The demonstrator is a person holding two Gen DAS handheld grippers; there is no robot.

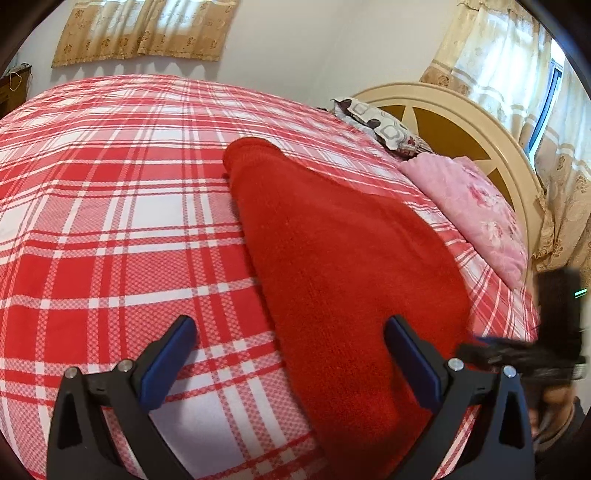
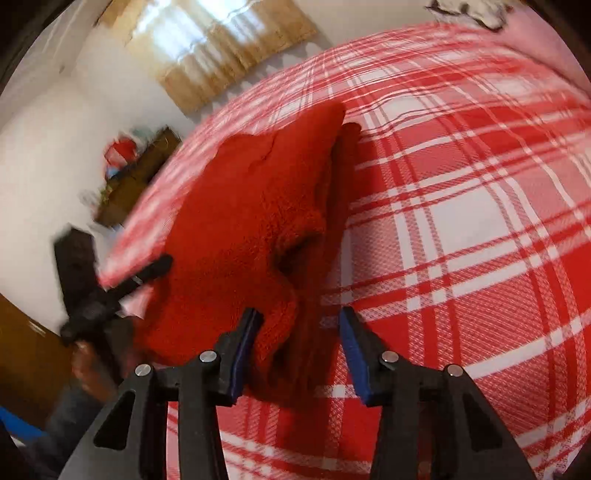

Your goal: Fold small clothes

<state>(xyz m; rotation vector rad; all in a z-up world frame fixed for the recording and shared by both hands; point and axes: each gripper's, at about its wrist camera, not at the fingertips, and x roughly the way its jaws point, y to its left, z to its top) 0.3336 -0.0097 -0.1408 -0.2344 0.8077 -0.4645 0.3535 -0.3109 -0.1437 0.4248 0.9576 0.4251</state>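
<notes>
A red knit garment (image 1: 332, 258) lies folded lengthwise on the red plaid bedsheet (image 1: 110, 221). My left gripper (image 1: 290, 325) hovers open over its near end, with one pad over the sheet and the other over the cloth. The right wrist view is blurred. There my right gripper (image 2: 300, 317) stands half open around the near edge of the red garment (image 2: 240, 221). The left pad is against the cloth and a gap shows at the right pad. The left gripper (image 2: 110, 288) appears blurred at the garment's left side, and the right gripper (image 1: 517, 354) at its right edge.
A pink floral pillow (image 1: 472, 206) and a patterned pillow (image 1: 369, 118) lie against the cream headboard (image 1: 443, 110) at the right. Plaid sheet (image 2: 461, 221) spreads wide around the garment. Curtains (image 1: 147, 33) hang on the far wall. A person's hand (image 2: 92, 365) holds the left gripper.
</notes>
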